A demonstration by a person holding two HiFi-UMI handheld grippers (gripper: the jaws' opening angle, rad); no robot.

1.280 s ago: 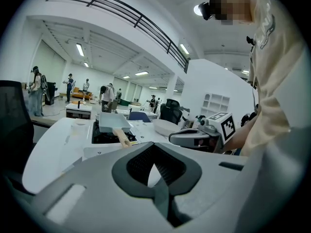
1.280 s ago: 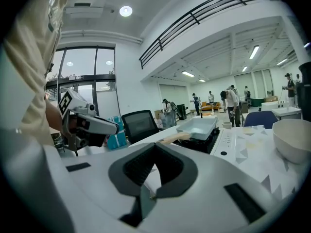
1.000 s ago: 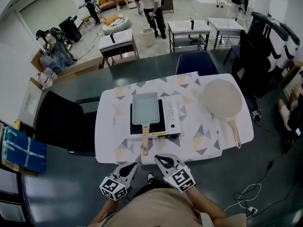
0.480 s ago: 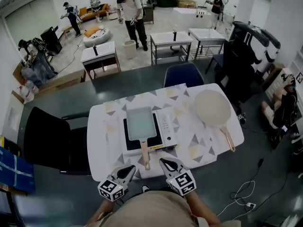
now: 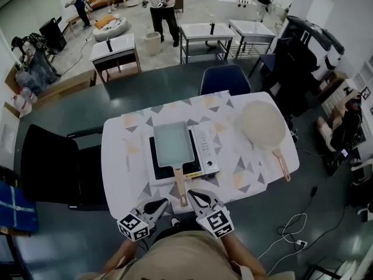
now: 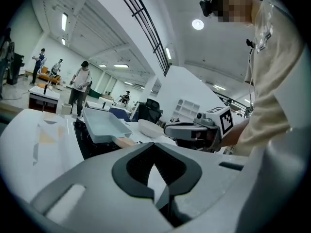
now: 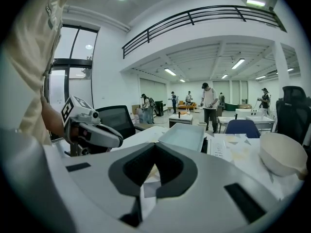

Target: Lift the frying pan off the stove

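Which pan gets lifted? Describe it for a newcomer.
On the white triangle-patterned table, find the black portable stove at its centre. The pale rectangular frying pan with a wooden handle sits on it; the round cream pan lies off the stove, to the right.

Large open lab hall: scattered work tables (image 5: 207, 32), standing people (image 5: 161, 4), office chairs (image 5: 49, 162), mezzanine railing (image 7: 204, 12).

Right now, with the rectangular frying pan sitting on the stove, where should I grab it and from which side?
Take the wooden handle of the rectangular frying pan. It juts past the near edge of the stove, pointing straight toward you, so come in from your own side, along its length. The right claw looks nearest, but it is shut, so open it first.
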